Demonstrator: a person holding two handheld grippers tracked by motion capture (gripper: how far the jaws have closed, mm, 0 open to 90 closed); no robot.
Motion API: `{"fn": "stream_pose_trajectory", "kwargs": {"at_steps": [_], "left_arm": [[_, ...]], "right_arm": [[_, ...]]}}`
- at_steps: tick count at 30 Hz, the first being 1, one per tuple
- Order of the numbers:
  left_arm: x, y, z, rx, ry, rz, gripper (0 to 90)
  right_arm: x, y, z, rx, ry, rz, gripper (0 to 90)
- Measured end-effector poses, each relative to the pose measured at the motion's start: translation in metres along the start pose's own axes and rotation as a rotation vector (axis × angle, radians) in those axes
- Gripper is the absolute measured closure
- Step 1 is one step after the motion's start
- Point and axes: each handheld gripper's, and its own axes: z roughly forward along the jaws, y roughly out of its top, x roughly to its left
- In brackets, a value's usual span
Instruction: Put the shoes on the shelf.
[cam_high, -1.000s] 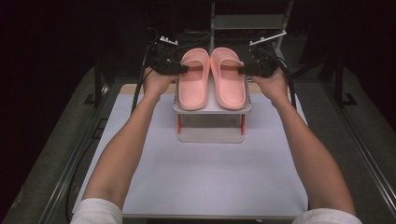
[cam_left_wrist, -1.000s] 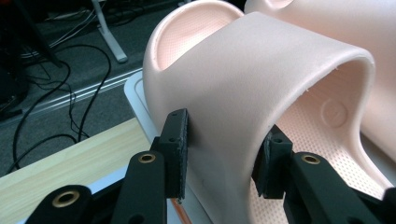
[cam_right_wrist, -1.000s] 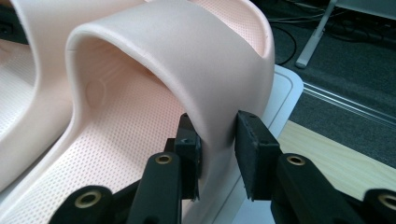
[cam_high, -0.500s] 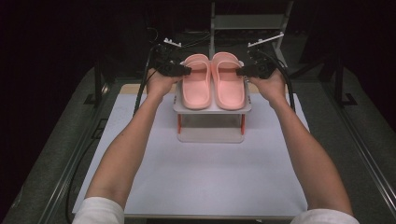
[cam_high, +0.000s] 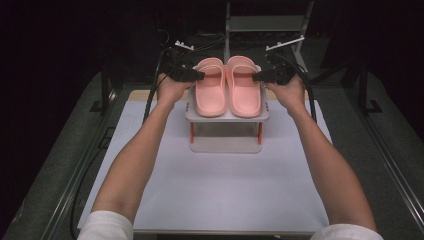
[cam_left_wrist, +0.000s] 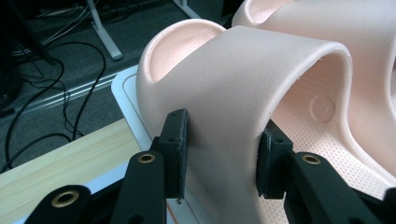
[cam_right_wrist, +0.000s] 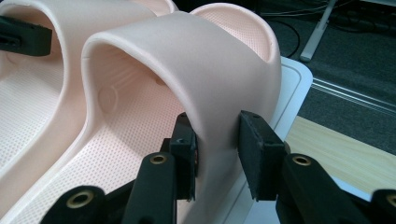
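The fingers (cam_left_wrist: 176, 154) of the left gripper (cam_high: 192, 75) stand one on each side of the strap of the left slipper (cam_high: 210, 87), at the strap's outer root where it meets the sole: in the left gripper view one pad lies against the strap's outside face and the other sits inside the arch, both touching the foam, so the grip looks clamped on the strap. That spot is probably chosen because the strap is the one thin wall a narrow grip can span, and its root is the stiffest part.

Moving right across the high view, both pink slippers lie side by side, soles down, on the top of a small white rack (cam_high: 227, 117) with red legs, in the upper centre of the frame. The rack stands on a pale mat (cam_high: 220, 185) that covers the counter (cam_high: 137, 94). The raised top probably leaves room for each hand to come in level from the side.

At the right, the right gripper (cam_high: 260, 76) mirrors the first. Its fingers (cam_right_wrist: 254, 154) straddle the outer root of the strap of the right slipper (cam_high: 243, 87), one inside the arch and one outside, pressed on the foam. The matched holds suggest the pair is meant to be lifted together and kept level.
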Motion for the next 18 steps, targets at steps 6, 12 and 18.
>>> {"fn": "stream_pose_trajectory", "kwargs": {"at_steps": [6,12,18], "left_arm": [[0.001,0.000,0.000,-0.002,-0.003,0.003,60.7],[0.001,-0.001,-0.001,-0.001,-0.007,0.010,58.7],[0.001,-0.002,-0.003,0.000,-0.013,0.005,59.0]], "right_arm": [[-0.001,-0.002,0.000,-0.011,0.021,0.029,63.3],[-0.003,-0.007,0.000,-0.013,0.038,0.042,60.1],[-0.001,-0.010,0.001,-0.007,0.035,0.038,59.4]]}}
